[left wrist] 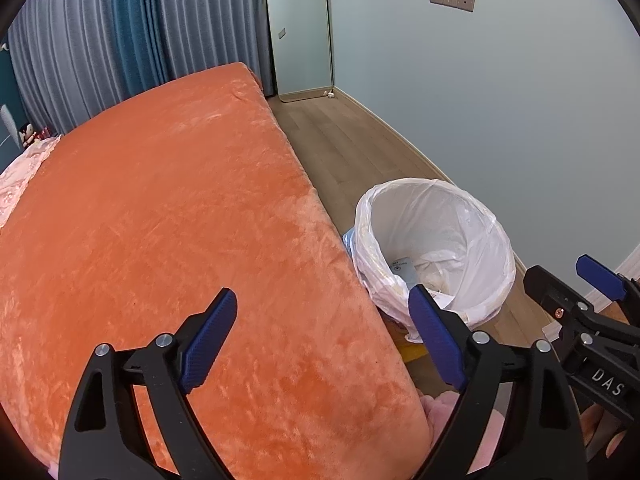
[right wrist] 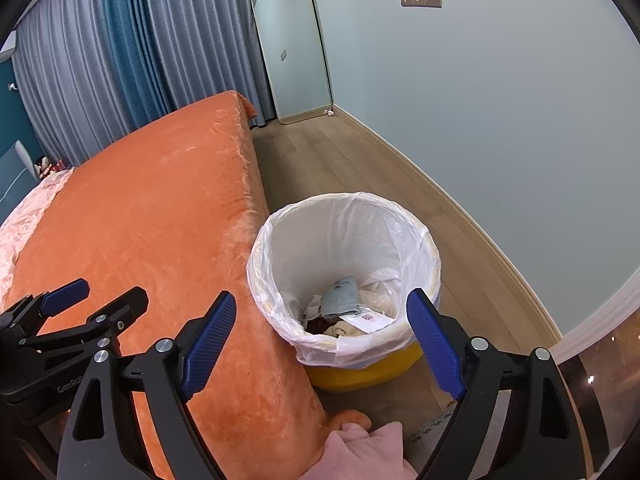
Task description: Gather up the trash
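Both grippers empty above bed corner and lined bin; jaws spread.

Bed (right wrist: 152,216) in orange plush fills the left, bare of litter as far as visible; its long edge runs just beside the yellow trash bin (right wrist: 360,372). White liner (right wrist: 348,224) folds over the rim. Trash (right wrist: 344,308) (grey pouch, paper slip, crumpled scraps) lies at the bin bottom. Left gripper (left wrist: 322,340) hangs over the bed edge, right gripper (right wrist: 322,340) over the bin's near rim; nothing between either set of jaws. Judgement: next is gathering the liner rim, so pinch plastic only, at opposite sides. Open floor (right wrist: 340,152) lies beyond toward the wall; bed side is tight.
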`<state>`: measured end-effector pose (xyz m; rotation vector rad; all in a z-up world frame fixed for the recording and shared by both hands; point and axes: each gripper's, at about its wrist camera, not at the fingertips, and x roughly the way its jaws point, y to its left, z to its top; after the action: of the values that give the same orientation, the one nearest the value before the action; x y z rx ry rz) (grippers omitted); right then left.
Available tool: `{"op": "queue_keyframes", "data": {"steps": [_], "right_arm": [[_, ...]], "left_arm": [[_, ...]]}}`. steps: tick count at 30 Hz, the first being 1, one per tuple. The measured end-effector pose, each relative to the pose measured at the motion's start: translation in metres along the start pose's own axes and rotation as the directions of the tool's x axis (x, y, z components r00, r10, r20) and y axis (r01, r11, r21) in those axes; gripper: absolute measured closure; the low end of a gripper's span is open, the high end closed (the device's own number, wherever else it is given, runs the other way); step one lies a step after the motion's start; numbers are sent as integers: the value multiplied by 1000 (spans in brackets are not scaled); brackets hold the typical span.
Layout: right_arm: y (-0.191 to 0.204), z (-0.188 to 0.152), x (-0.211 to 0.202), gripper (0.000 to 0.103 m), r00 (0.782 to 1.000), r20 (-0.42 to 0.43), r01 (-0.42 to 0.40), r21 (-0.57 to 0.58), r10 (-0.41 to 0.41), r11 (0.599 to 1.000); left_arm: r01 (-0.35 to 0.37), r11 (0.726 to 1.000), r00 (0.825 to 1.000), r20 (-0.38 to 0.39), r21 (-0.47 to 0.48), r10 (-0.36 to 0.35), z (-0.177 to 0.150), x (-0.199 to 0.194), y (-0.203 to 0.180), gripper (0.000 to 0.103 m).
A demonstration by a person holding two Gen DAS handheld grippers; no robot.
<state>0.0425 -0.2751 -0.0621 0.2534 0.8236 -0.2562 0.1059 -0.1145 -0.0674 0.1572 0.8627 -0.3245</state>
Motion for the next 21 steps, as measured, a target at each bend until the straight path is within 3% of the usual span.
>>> {"op": "queue_keyframes", "data": {"steps": [4, 6, 21], "right_arm": [[-2, -4, 0, 18, 1000, -2, 23, -8, -23, 1000], [-1, -7, 1, 6, 1000, 0, 26, -26, -26, 999], [0, -22, 6, 7, 997, -1, 80, -66, -80, 995]], "left_arm": [[-9, 1000, 1000, -5, 5, 9, -5, 0, -1, 17], [-14, 1000, 1000, -9, 4, 14, -7, 0, -1, 15], [-35, 999, 999, -11, 6, 35, -17, 6, -3, 13]]}}
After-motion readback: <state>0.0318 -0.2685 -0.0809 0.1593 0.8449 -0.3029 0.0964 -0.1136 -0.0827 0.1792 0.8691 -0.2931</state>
